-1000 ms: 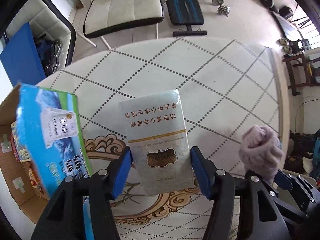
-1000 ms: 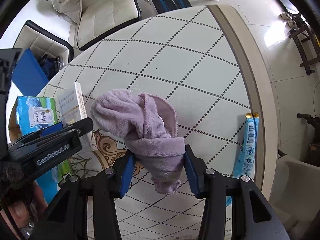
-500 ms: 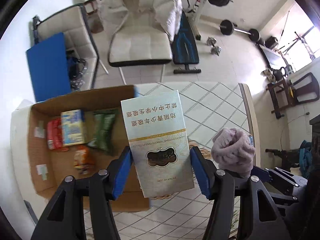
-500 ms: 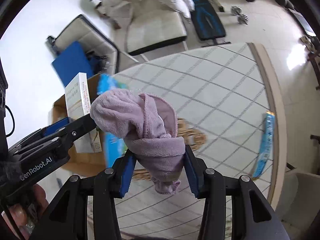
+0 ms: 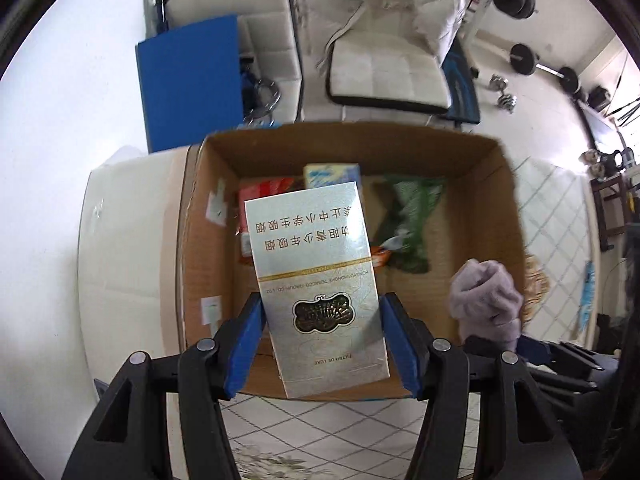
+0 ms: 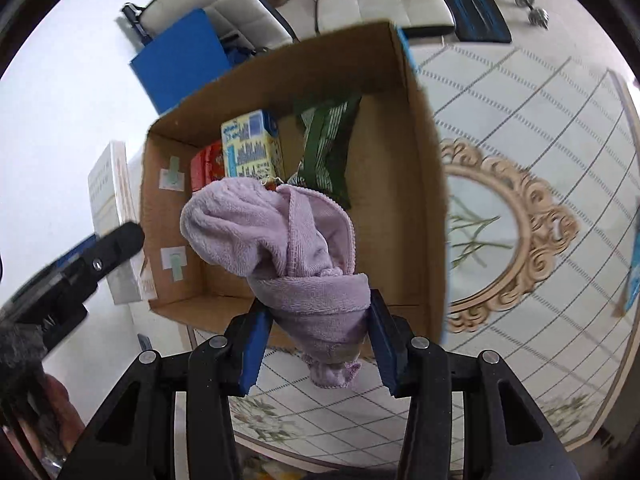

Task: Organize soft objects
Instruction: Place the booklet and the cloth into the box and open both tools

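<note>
My left gripper point(image 5: 322, 344) is shut on a silver carton point(image 5: 316, 280) with Chinese print, held above the open cardboard box point(image 5: 500, 200). My right gripper point(image 6: 318, 344) is shut on a bundled lilac towel point(image 6: 280, 248), held over the near part of the same box point(image 6: 424, 184). The towel also shows at the right of the left wrist view point(image 5: 484, 300). The carton shows at the left of the right wrist view point(image 6: 110, 220).
Inside the box lie a green packet point(image 6: 328, 148), a blue-yellow carton point(image 6: 252, 148) and a red packet point(image 6: 206, 164). The box stands at the edge of a patterned table point(image 6: 540, 128). A blue packet point(image 5: 587, 292) lies on the table. White chairs point(image 5: 388, 68) stand behind.
Both grippers have swung left from over the table to above the open box, each still holding its object. The box now fills both views.
</note>
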`<state>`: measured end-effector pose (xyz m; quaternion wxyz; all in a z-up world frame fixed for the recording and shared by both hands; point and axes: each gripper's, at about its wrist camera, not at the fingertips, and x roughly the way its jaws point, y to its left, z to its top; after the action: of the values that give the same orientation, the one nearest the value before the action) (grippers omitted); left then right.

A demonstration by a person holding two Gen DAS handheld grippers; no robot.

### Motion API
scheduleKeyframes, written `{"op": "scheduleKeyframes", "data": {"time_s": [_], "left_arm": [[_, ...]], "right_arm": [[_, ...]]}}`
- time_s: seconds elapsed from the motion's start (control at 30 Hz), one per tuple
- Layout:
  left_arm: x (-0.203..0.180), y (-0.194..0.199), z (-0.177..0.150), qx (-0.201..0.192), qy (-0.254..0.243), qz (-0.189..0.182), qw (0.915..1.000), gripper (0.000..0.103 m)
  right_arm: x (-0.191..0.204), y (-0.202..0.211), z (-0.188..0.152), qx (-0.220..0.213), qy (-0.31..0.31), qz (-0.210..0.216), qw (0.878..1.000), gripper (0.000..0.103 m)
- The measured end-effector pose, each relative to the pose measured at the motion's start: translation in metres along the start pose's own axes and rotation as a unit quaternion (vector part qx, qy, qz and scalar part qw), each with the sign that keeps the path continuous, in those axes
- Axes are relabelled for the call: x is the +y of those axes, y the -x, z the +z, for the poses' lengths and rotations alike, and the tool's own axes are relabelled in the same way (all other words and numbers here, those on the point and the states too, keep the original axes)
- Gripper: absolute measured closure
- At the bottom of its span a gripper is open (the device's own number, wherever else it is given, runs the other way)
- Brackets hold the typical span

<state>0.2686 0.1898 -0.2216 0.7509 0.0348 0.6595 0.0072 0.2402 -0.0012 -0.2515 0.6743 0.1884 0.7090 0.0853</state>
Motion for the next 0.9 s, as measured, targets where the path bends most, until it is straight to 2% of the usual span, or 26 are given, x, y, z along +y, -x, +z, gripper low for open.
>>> {"op": "scheduleKeyframes", "data": {"time_s": [0.17, 0.33, 0.43, 0.5, 0.53, 0.57, 0.6, 0.63, 0.67, 0.7, 0.77, 0.83, 0.87, 0.9], "left_arm": [[0.018, -0.051, -0.001, 0.042, -0.002, 0.001, 0.9991, 0.047], [0.027, -0.089, -0.002, 0.08, -0.007, -0.006, 0.9968, 0.046], [0.03, -0.106, 0.0, 0.106, -0.011, -0.001, 0.9943, 0.046], [0.035, -0.11, -0.001, 0.116, 0.004, -0.017, 0.9931, 0.046], [0.037, -0.11, -0.001, 0.119, 0.011, -0.024, 0.9925, 0.046], [0.038, -0.108, -0.002, 0.119, 0.013, -0.026, 0.9924, 0.046], [0.039, -0.105, -0.002, 0.116, 0.012, -0.029, 0.9927, 0.046], [0.04, -0.101, -0.003, 0.111, 0.012, -0.029, 0.9933, 0.044], [0.04, -0.097, -0.003, 0.108, 0.012, -0.029, 0.9937, 0.035], [0.041, -0.092, -0.004, 0.101, 0.013, -0.035, 0.9941, 0.032], [0.043, -0.08, -0.007, 0.09, 0.018, -0.038, 0.9951, 0.032], [0.045, -0.064, -0.011, 0.072, 0.017, -0.035, 0.9966, 0.018], [0.043, -0.056, -0.012, 0.063, 0.016, -0.03, 0.9974, 0.007], [0.044, -0.048, -0.014, 0.054, 0.015, -0.027, 0.9981, 0.006]], "right_arm": [[0.009, -0.043, 0.004, 0.015, -0.023, -0.03, 0.999, 0.054], [0.006, -0.068, 0.011, 0.028, -0.043, -0.051, 0.997, 0.054], [0.01, -0.078, 0.012, 0.036, -0.046, -0.063, 0.996, 0.049], [0.014, -0.08, 0.011, 0.039, -0.042, -0.055, 0.997, 0.035], [0.016, -0.079, 0.01, 0.036, -0.04, -0.057, 0.997, 0.016], [0.017, -0.077, 0.01, 0.03, -0.036, -0.055, 0.997, 0.011], [0.019, -0.074, 0.009, 0.024, -0.029, -0.055, 0.998, 0.011], [0.023, -0.072, 0.008, 0.02, -0.021, -0.064, 0.998, 0.011], [0.025, -0.069, 0.007, 0.019, -0.012, -0.068, 0.997, 0.011], [0.028, -0.066, 0.006, 0.018, -0.004, -0.069, 0.997, 0.011], [0.032, -0.06, 0.003, 0.01, 0.01, -0.085, 0.996, 0.011], [0.037, -0.05, 0.0, -0.008, 0.032, -0.107, 0.994, 0.008], [0.039, -0.046, -0.001, -0.016, 0.042, -0.119, 0.992, 0.007], [0.041, -0.041, -0.001, -0.023, 0.051, -0.126, 0.991, 0.007]]}}
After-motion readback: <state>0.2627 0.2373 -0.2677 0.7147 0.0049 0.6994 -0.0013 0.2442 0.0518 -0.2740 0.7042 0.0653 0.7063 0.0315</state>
